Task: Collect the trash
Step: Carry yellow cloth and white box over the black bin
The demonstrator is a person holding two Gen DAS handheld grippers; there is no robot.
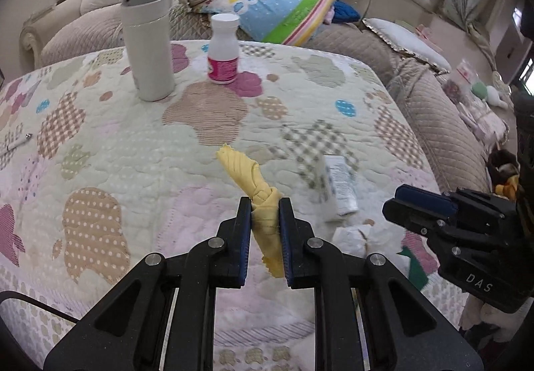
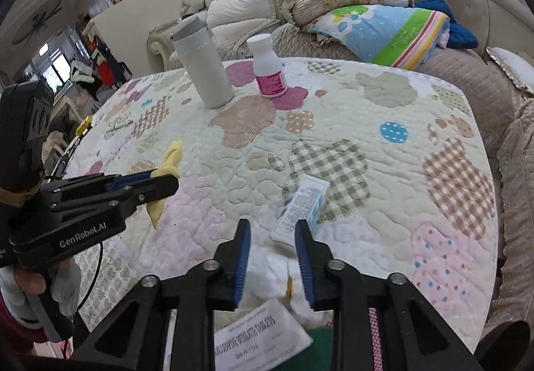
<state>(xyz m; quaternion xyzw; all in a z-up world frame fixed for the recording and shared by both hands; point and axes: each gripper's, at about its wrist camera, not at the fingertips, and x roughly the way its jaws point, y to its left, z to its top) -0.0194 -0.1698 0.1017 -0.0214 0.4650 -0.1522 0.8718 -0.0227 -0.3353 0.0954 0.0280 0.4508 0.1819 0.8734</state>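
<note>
My left gripper (image 1: pixel 265 204) is shut on a twisted yellow wrapper (image 1: pixel 258 195) and holds it above the quilted table (image 1: pixel 133 144). In the right wrist view the left gripper (image 2: pixel 167 179) shows at the left with the yellow wrapper (image 2: pixel 171 159) in it. My right gripper (image 2: pixel 272 227) is open and empty, above crumpled white tissue (image 2: pixel 267 267) and just short of a small white and blue box (image 2: pixel 302 207). A printed paper slip (image 2: pixel 260 334) lies under it. The right gripper (image 1: pixel 397 200) shows at the right of the left wrist view, near the box (image 1: pixel 338 184) and tissue (image 1: pixel 350 237).
A tall white flask (image 1: pixel 147 40) and a white bottle with a pink label (image 1: pixel 223 50) stand at the far side of the table. A pen (image 1: pixel 16 142) lies at the left. A sofa with cushions (image 1: pixel 267 8) curves behind and to the right.
</note>
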